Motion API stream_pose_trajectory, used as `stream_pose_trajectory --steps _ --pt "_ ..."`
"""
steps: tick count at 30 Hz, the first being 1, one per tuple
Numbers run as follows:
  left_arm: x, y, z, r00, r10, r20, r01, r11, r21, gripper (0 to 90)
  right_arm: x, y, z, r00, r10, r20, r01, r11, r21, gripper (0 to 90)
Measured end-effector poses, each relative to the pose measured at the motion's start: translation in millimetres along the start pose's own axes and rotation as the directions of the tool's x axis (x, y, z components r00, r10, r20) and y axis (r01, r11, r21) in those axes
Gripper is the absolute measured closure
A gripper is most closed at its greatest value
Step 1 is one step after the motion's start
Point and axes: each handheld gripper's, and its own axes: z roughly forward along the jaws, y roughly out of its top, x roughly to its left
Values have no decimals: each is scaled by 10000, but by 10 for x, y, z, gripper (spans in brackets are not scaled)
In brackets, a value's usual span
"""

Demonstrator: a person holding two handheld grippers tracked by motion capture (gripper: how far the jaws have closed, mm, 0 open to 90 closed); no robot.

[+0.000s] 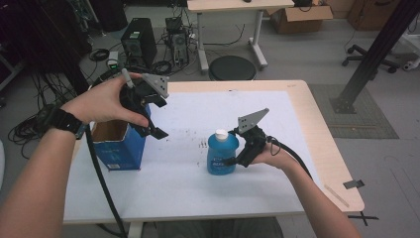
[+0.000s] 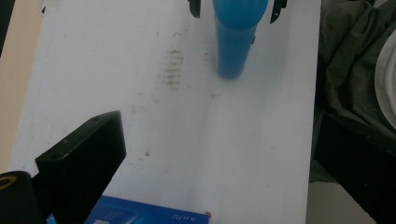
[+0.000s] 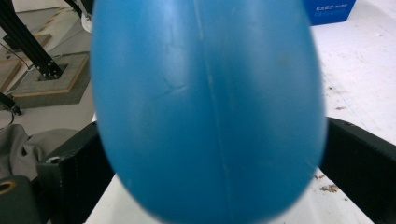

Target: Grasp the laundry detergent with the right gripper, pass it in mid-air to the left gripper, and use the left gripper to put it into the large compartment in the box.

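Observation:
A blue bottle (image 1: 222,156) with a white cap stands upright near the middle of the white table sheet (image 1: 188,183). My right gripper (image 1: 231,158) is shut on the bottle's body from the right, one black jaw on each side. In the right gripper view the bottle (image 3: 208,107) sits between those jaws. My left gripper (image 1: 159,118) hangs open above the right edge of an open blue box (image 1: 119,148), holding nothing. The left gripper view looks down past its spread jaws at the bottle (image 2: 236,42) and a corner of the box (image 2: 140,215).
Dark smudges (image 1: 203,144) mark the sheet between box and bottle. The wooden table edge (image 1: 341,193) carries a strip of tape at the right. Beyond the table stand a round black stool (image 1: 232,68), a computer tower (image 1: 138,42) with cables and a black metal post (image 1: 371,54).

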Motion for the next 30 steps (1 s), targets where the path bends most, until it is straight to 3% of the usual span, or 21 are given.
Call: stream_pose_trajectory --steps 20,30 --pt "7 -21 22 10000 -45 9 45 10000 16 34 -34 -67 111 9993 73 -359 -78 9999 -133 131" --pt "-3 -23 18 10000 -32 12 32 10000 3 34 -31 -65 118 9987 -98 -509 86 9997 -236 233"
